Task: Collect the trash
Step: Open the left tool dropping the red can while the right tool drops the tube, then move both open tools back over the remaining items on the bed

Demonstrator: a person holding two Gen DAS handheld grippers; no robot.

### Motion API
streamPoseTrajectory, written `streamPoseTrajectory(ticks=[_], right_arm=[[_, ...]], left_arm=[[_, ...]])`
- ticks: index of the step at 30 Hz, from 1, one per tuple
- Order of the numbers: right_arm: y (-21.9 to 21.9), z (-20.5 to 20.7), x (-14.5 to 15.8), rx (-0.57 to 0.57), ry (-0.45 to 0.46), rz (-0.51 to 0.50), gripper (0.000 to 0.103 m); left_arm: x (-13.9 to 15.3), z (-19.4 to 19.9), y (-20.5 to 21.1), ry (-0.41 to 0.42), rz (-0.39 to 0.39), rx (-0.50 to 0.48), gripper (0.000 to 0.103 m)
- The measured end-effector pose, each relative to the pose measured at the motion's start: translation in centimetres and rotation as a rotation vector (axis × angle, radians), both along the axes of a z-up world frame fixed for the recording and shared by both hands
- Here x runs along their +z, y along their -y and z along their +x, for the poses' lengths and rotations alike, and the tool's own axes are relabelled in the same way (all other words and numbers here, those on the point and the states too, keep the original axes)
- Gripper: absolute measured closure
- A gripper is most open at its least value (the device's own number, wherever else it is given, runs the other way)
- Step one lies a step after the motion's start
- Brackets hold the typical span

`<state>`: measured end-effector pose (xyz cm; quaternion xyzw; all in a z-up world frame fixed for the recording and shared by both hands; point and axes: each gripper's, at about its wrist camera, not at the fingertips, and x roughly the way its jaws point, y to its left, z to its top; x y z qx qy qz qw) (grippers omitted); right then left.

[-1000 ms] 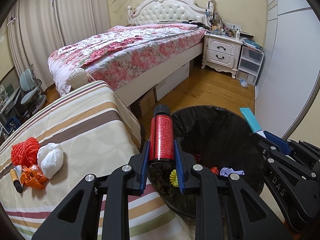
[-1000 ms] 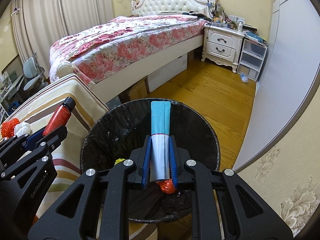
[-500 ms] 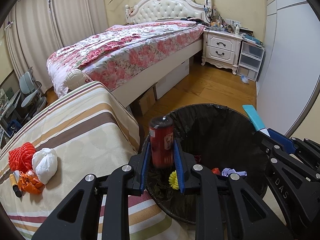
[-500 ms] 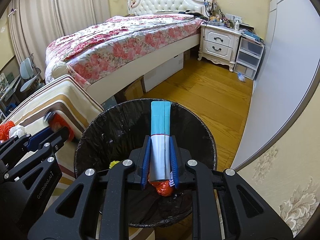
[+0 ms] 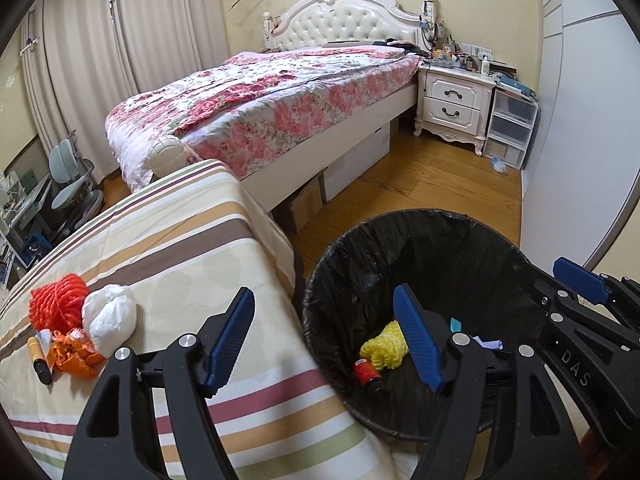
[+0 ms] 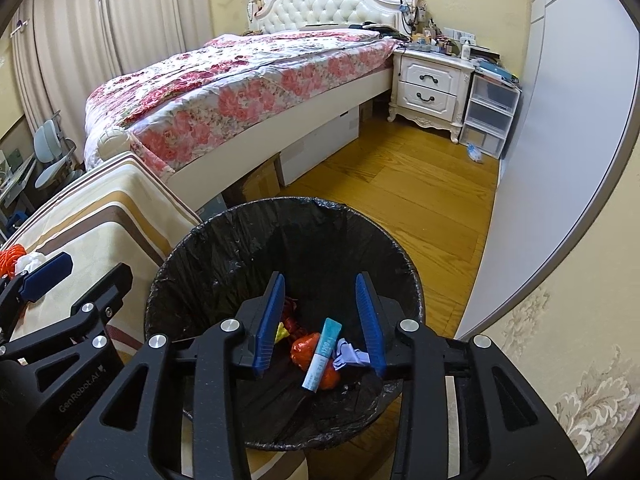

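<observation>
- Left gripper point(image 5: 324, 334): lower centre of the left wrist view; its blue-padded jaws are opening, with nothing between them. One pad stands over the striped cloth, the other over the bin's mouth.
- Right gripper point(image 6: 320, 322): lower centre of the right wrist view, directly above the bin; jaws opening and empty.
- Trash bin point(image 5: 472, 232): round, lined with a black bag, standing on the wooden floor point(image 6: 408, 184) just beside the striped cloth's edge, at centre right of the left wrist view.
- Red bottle point(image 5: 366, 374): lying on the bin's bottom, touching a yellow rope bundle point(image 5: 384, 344).
- Blue-and-white tube point(image 6: 322, 354): tilted inside the bin, resting on an orange wrapper point(image 6: 304, 350), with crumpled lilac paper point(image 6: 352, 356) beside it.
- Striped cloth point(image 5: 192, 232): left half of the left wrist view. Near its left edge lie an orange rope ball point(image 5: 58, 306), a white wad point(image 5: 112, 318), crumpled orange plastic point(image 5: 72, 356) and a small yellow tube point(image 5: 38, 358), all touching or nearly so.
- Bed point(image 5: 280, 104) with floral cover: upper centre, well apart from the bin.
</observation>
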<state>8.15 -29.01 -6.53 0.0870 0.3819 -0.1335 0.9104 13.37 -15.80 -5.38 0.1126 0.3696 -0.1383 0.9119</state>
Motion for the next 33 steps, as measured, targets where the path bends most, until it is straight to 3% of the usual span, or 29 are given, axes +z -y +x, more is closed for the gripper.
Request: streamPoseTrajectory(ticks=[15,33], right_arm=[[-9.2,-0.2,0.0,0.188,-0.012,0.034,0.058],[-23.4,1.2,0.4,0.475,-0.04,-0.017,0.057]], left_arm=[[-0.5,-2.8,-11.1,-0.005,0.03,0.169,0.033],[-0.7,-5.1,-28.2,-0.037,0.003,0.484,0.033]])
